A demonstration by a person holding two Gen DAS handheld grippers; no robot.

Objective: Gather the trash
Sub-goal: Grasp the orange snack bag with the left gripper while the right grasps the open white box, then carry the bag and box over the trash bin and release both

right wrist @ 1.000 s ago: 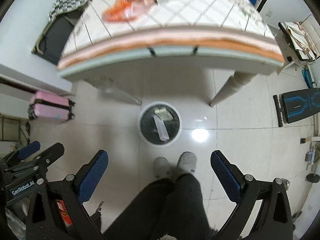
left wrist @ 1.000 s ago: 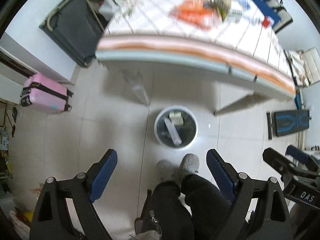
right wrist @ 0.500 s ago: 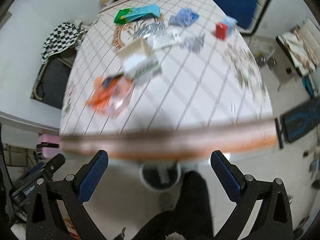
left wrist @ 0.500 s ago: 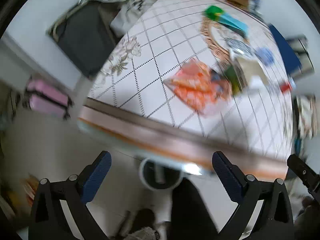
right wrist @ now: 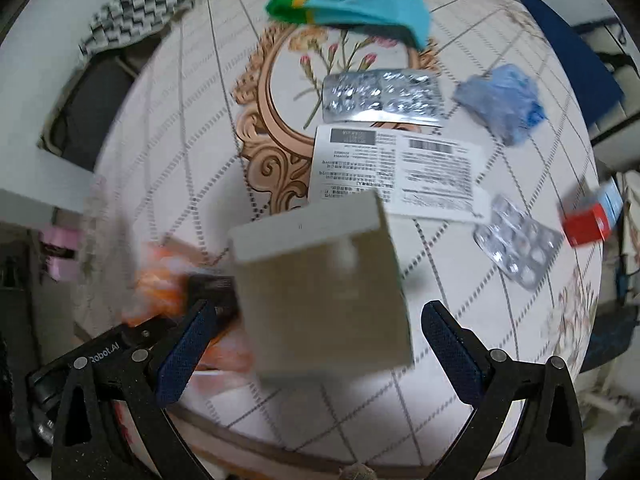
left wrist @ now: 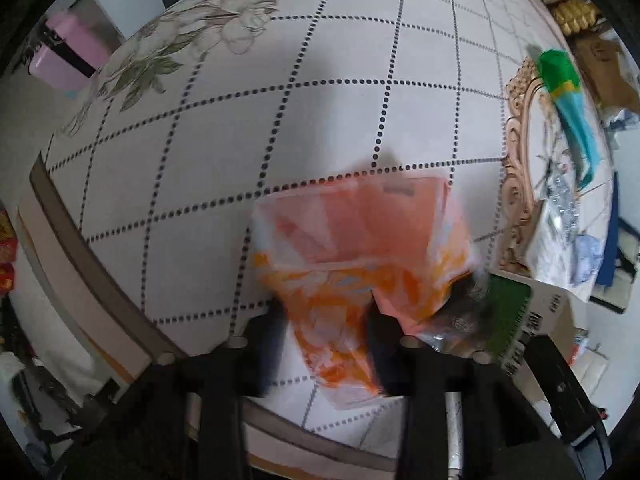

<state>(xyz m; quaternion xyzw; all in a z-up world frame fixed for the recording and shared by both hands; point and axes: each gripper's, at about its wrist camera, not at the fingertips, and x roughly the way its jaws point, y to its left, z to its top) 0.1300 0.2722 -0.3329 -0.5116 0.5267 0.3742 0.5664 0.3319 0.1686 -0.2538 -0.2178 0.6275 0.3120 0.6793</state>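
A: Start at the left gripper (left wrist: 326, 344). How do its jaws stand?

B: They are closing, narrow now, with the near corner of the orange plastic bag (left wrist: 360, 256) between the two fingers. The picture is blurred, so I cannot tell whether the pads already press the film. I judge it a grab at a loose corner, since thin plastic lying flat gives little else to pinch.

A: And the rest of the bag?

B: It spreads away from the jaws across the table (left wrist: 240, 128), flat on the checked cloth, close to the near edge. Just to the right of the jaws a dark foil wrapper (left wrist: 460, 312) and a green-printed carton (left wrist: 516, 312) touch the bag's edge.

A: The right gripper (right wrist: 316, 344)?

B: Jaws wide apart, holding nothing. A pale cardboard box (right wrist: 324, 292) sits between the fingers, but both pads stand clear of its sides. The spread looks chosen to straddle the box, which is the bulkiest piece here.

A: What lies beyond that box?

B: Directly ahead, a printed paper sheet (right wrist: 396, 172), then a silver blister pack (right wrist: 380, 96). Another blister pack (right wrist: 520, 252) lies ahead and to the right, with a crumpled blue glove (right wrist: 500, 100) and a red carton (right wrist: 588, 222) further right. Farthest ahead is a green and teal wrapper (right wrist: 352, 4).

A: So the trash is all on the table?

B: All I can see, yes, and each hand is over a separate piece.
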